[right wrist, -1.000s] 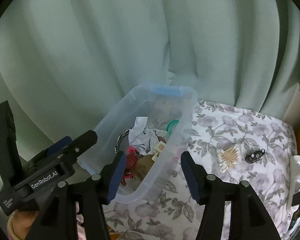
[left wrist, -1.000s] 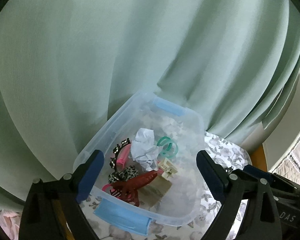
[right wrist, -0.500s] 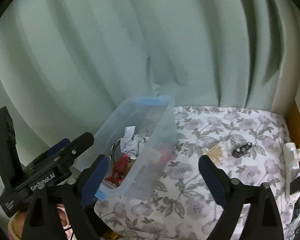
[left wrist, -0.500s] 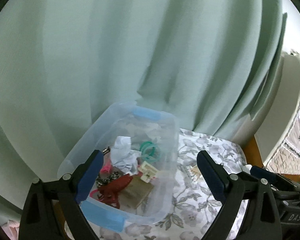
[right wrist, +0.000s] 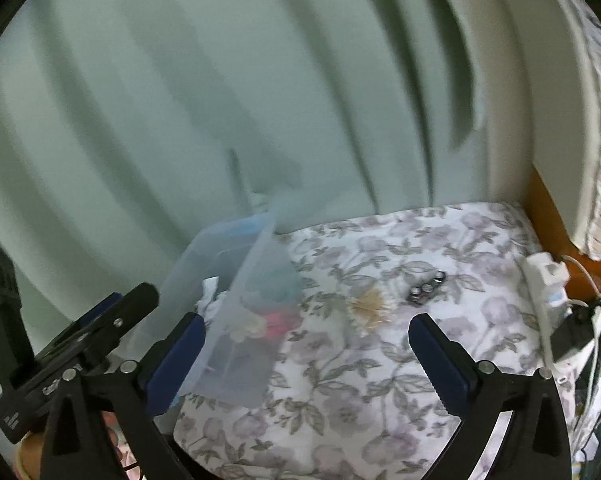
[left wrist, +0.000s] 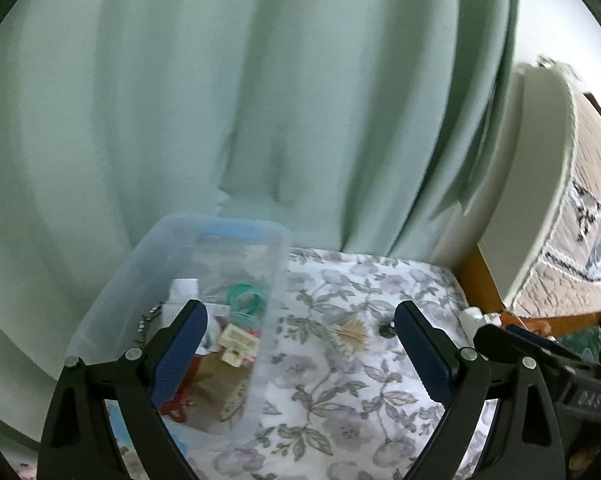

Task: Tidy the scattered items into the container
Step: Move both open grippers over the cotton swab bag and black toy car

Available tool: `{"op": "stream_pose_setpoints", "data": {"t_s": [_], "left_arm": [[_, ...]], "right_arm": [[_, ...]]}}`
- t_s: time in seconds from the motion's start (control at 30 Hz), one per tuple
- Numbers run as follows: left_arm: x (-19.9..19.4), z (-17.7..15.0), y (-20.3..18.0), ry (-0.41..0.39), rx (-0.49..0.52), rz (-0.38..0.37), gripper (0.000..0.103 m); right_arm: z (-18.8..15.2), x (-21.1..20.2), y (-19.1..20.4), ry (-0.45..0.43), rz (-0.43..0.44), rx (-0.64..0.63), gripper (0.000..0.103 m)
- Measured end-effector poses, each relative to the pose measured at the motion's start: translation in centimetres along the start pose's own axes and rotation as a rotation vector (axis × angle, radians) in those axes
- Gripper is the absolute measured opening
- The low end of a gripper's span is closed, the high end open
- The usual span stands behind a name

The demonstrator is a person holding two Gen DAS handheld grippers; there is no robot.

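Right gripper [right wrist: 306,354]: nearest in its own view, jaws spread wide after just opening, nothing between the blue pads, only flowered cloth below.
Left gripper [left wrist: 300,348]: likewise spread wide and empty, left pad overlapping the container's near corner in the picture, right pad over bare cloth.
Flowered cloth [right wrist: 380,380]: pale, grey and mauve blooms, covering the surface under everything.
Container [left wrist: 180,264]: clear plastic tub with blue handles, at the left of the cloth, close against the curtain; seen edge-on and blurred from the right wrist.
Container contents: cream clip [left wrist: 236,342], green rings [left wrist: 244,300], crumpled white paper [left wrist: 184,290], red clip [left wrist: 176,404] low near the left pad, a brown flat piece beneath; other bits too blurred to name.
Toothpick bundle [right wrist: 366,306]: loose on the cloth, just right of the container, outside it.
Small dark item [right wrist: 428,288]: row of round silvery faces, just beyond and right of the toothpicks, apart from them.
White power strip [right wrist: 548,280]: at the cloth's right edge, cables trailing off it.
Curtain [left wrist: 260,100]: pale green folds, filling the background behind the container.
White furniture panel [right wrist: 540,100]: far right, beside a quilted cover.
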State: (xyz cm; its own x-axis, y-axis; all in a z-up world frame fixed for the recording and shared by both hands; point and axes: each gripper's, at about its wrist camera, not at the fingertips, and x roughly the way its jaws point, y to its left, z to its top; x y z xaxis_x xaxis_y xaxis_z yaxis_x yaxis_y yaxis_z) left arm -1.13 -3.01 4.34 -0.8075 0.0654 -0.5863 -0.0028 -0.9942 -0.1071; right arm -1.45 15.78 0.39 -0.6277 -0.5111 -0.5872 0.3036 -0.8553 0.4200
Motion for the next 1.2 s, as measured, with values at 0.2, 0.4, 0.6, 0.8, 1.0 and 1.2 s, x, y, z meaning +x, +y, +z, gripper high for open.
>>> {"op": "stream_pose_setpoints", "data": {"t_s": [0.2,0.4,0.6,0.8,1.0,1.2], "left_arm": [[2.2,-0.6,-2.4,0.032,0.034,-0.059,0.095],[4.6,-1.2,-4.6,0.053,0.064,-0.089,0.095],[7.7,-2.3,-6.4,0.121,0.093,-0.101,0.095],[11.3,-3.6,-7.5,0.227,0.126,-0.083,0.095],[15.4,-4.9,-7.4,0.329,0.094,-0.064,0.095],[19.6,-6.2,-7.2,0.376,0.08,-0.046,0.095]], "right_arm": [[0.0,0.0,-3.7,-0.014,-0.022,0.079,0.103],[-0.4,0.7,-6.0,-0.002,-0.055,0.086,0.103],[-1.2,2.7,-8.5,0.054,-0.092,0.115,0.103],[-1.8,5.0,-10.5,0.125,-0.08,0.142,0.103],[-2.0,7.6,-11.9,0.167,-0.104,0.145,0.103],[-1.4,10.2,-13.0,0.198,-0.125,0.134,0.103]]}}
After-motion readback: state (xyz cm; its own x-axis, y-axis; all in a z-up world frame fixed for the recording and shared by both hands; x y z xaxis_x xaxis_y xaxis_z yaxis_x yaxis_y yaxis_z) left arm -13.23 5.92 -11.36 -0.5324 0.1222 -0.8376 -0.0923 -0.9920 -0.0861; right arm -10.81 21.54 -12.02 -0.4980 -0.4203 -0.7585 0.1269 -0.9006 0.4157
